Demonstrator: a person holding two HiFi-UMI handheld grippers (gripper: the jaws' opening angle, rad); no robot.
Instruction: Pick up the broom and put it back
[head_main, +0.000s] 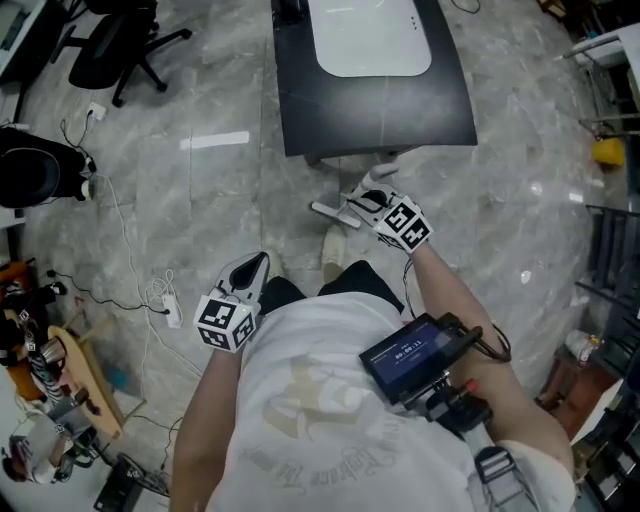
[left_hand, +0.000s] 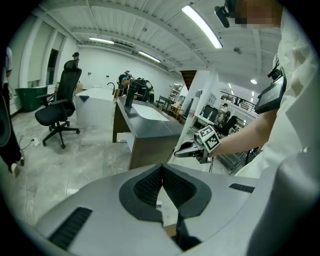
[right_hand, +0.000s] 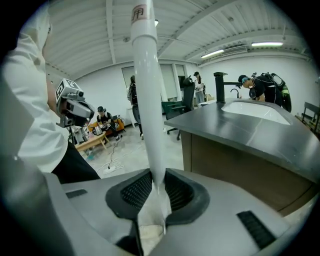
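Observation:
The broom shows only as its white handle (right_hand: 147, 100), which rises upright out of my right gripper (right_hand: 159, 182) in the right gripper view; the jaws are shut on it low down. The brush end is hidden. In the head view my right gripper (head_main: 335, 210) is held out in front of the person, near the front edge of the dark counter (head_main: 300, 120). My left gripper (head_main: 258, 262) hangs lower at the left, beside the person's hip. Its pads (left_hand: 150, 187) meet with nothing between them. The right gripper (left_hand: 192, 149) is also seen from the left one.
The dark counter carries a white sink (head_main: 370, 35) straight ahead. A black office chair (head_main: 120, 50) stands at the back left. A power strip with cables (head_main: 170, 305) lies on the marble floor at the left, near a cluttered wooden bench (head_main: 90, 385). Racks (head_main: 610, 260) line the right side.

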